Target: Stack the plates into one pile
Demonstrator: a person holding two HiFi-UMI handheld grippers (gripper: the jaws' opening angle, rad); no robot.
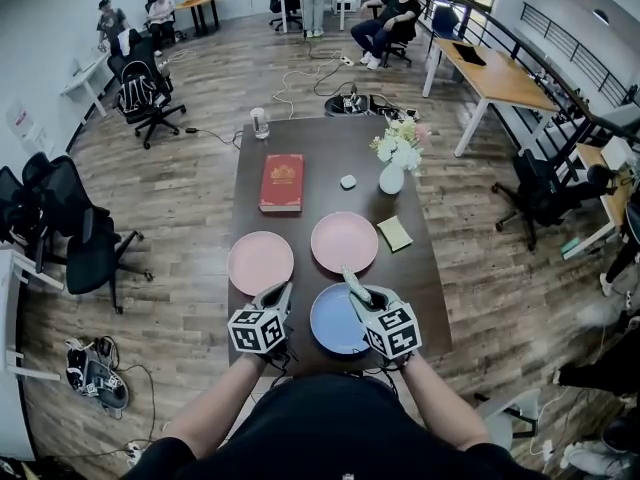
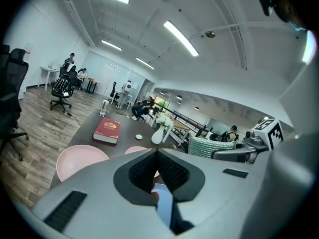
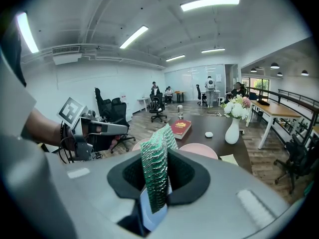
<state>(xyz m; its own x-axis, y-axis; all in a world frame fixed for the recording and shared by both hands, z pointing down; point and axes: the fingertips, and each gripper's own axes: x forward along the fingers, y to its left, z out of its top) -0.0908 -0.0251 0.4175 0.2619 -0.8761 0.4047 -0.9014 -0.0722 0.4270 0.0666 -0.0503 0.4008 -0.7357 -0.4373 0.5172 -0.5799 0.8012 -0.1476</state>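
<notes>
Table (image 1: pixel 330 138) near edge: blue plate (image 1: pixel 335 320) (book (image 1: pixel 281 182) toward left edge).

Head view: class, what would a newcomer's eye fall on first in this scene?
Three round plates stand out on the dark brown wooden table: a pale pink plate at left, a second pink plate beside it, and a blue plate at the near edge. The left gripper and right gripper, each with a black-and-white marker cube, hang at the blue plate.
</notes>
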